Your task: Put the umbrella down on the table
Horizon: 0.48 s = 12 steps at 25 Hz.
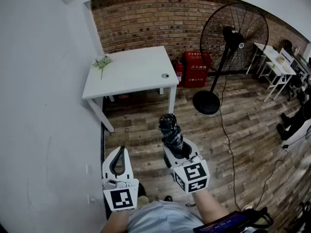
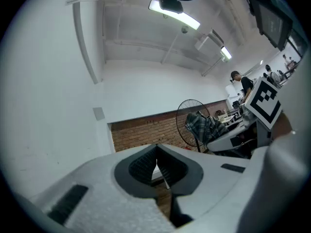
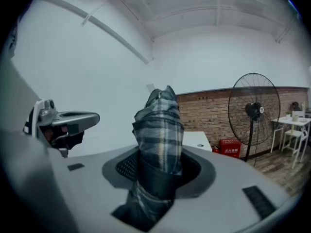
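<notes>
in the right claw (image 3: 158, 166), jaws partway apart, umbrella (image 3: 159, 125) clamped.

Looked like a shared office or lab workspace, not a home. Exposed brick wall (image 1: 146, 18) at the back, white plaster side wall, wood-plank floor (image 1: 243, 125). Bare white table (image 1: 136, 69) in the corner, more white desks (image 1: 272, 62) with clutter on the right. Big industrial pedestal fan (image 1: 233, 33), its cable (image 1: 228, 140) trailing over the floor. Red fire-extinguisher box (image 1: 196, 68) against the brick. Strip lights (image 2: 175, 13) overhead, and a person (image 2: 243, 84) stood at the far desks.
</notes>
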Each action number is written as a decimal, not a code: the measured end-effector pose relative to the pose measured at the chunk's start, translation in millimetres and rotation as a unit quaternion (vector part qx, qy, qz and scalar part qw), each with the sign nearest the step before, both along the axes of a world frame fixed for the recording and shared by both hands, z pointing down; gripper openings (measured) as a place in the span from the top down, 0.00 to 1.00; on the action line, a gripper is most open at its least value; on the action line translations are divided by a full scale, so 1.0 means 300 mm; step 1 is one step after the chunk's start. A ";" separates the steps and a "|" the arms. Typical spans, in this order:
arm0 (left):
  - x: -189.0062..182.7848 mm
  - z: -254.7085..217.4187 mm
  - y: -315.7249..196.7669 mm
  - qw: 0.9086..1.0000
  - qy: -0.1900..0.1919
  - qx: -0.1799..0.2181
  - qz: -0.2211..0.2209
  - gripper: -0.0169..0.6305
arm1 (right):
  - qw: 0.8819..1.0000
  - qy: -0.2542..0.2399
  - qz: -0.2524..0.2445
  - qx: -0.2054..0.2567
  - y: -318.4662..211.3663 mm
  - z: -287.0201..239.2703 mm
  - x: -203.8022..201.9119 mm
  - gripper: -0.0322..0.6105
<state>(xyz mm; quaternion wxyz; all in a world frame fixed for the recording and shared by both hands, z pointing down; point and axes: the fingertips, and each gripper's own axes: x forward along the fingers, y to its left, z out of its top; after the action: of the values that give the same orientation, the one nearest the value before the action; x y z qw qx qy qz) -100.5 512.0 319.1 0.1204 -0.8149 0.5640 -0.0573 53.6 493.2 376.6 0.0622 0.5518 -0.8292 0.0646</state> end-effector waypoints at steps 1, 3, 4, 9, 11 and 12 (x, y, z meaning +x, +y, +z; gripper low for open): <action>0.009 0.001 0.001 1.000 -0.001 0.000 0.000 0.96 | 1.000 0.000 0.000 0.000 0.001 0.002 0.009 0.67; 0.026 0.005 0.002 1.000 0.000 0.000 0.001 0.96 | 1.000 0.001 0.001 0.000 0.004 0.004 0.026 0.67; 0.032 0.007 0.002 1.000 0.001 -0.001 0.001 0.96 | 1.000 0.001 0.001 0.000 0.005 0.006 0.034 0.67; 0.059 0.027 0.004 1.000 0.000 -0.005 0.003 0.96 | 1.000 0.006 0.006 -0.002 0.011 0.022 0.070 0.67; 0.072 0.039 0.002 1.000 0.001 -0.010 0.004 0.96 | 1.000 0.000 0.009 -0.004 0.012 0.026 0.089 0.67; 0.077 0.044 -0.001 1.000 0.001 -0.013 0.005 0.96 | 1.000 -0.003 0.011 -0.004 0.011 0.026 0.098 0.67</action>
<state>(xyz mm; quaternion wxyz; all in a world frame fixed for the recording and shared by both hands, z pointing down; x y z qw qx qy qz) -77.5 511.7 332.2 0.1096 -0.8193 0.5593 -0.0626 83.0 496.4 384.4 0.0611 0.5605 -0.8229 0.0703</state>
